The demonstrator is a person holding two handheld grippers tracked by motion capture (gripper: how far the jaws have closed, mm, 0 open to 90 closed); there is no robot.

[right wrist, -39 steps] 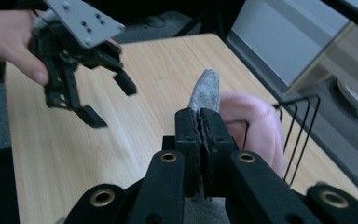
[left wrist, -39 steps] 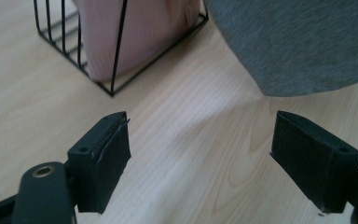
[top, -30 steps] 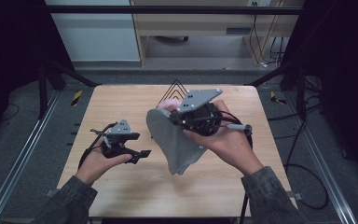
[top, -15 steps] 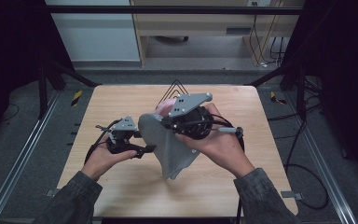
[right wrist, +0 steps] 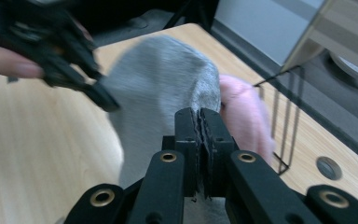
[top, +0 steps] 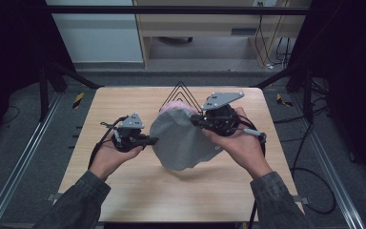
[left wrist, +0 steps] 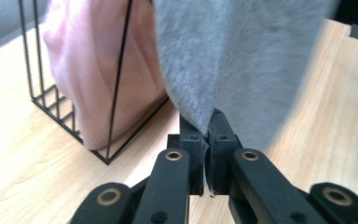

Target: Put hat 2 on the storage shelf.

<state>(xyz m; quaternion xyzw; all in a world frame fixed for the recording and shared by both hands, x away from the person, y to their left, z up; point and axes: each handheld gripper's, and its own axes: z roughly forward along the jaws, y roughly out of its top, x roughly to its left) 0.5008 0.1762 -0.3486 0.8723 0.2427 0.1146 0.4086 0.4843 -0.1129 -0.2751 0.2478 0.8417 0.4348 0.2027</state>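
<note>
A grey fleecy cloth (top: pixel 181 140) hangs above the wooden table, stretched between both grippers. My left gripper (top: pixel 150 140) has just been closing and now pinches the cloth's left edge; in the left gripper view its jaws (left wrist: pixel 208 119) meet on the grey cloth (left wrist: pixel 237 56). My right gripper (top: pixel 193 119) is shut on the cloth's upper right edge, and its jaws (right wrist: pixel 199 116) clamp the grey cloth (right wrist: pixel 158 79) in the right gripper view. The left gripper (right wrist: pixel 107 100) also appears there at the upper left.
A black wire rack (top: pixel 181 90) stands at the table's far middle with a pink cloth (top: pixel 174 106) in it, just behind the grey cloth. The pink cloth (left wrist: pixel 98 70) leans inside the wire rack (left wrist: pixel 74 126). Bare tabletop (top: pixel 195 195) lies below the cloth.
The left gripper moved right to the cloth's edge and closed on it. The cloth, which hung narrow from the right gripper, now spreads between both grippers.
</note>
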